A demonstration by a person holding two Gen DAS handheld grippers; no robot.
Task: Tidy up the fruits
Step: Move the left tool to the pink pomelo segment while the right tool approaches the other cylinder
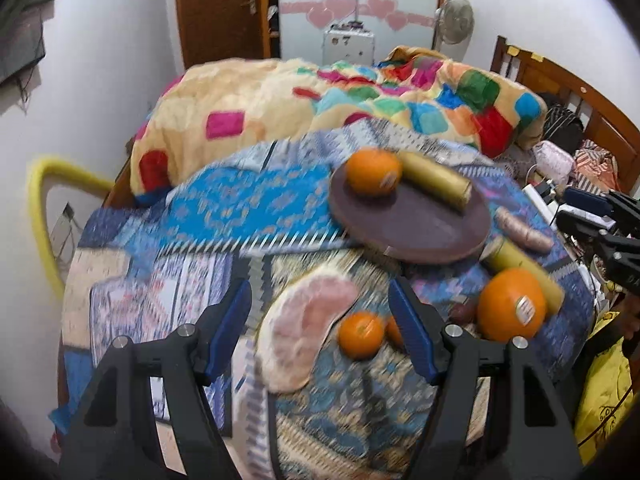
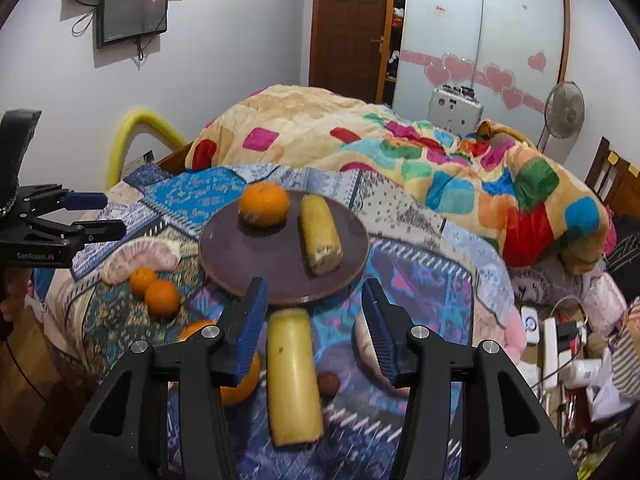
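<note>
Two round oranges (image 2: 161,298), smooth-skinned.

Left gripper (image 1: 322,326) and right gripper (image 2: 314,330) both hover, jaws spread wide, empty.

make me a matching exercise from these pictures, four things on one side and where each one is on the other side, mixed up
1. orange with the sticker
2. pomelo segment
3. plate
4. banana nearest the right gripper

A. between the right gripper's open fingers
B. under an orange and a banana
C. in front of the left gripper
D. on the bedspread, off the plate, beside a banana

Pairs: 1-D, 2-C, 3-B, 4-A
</note>
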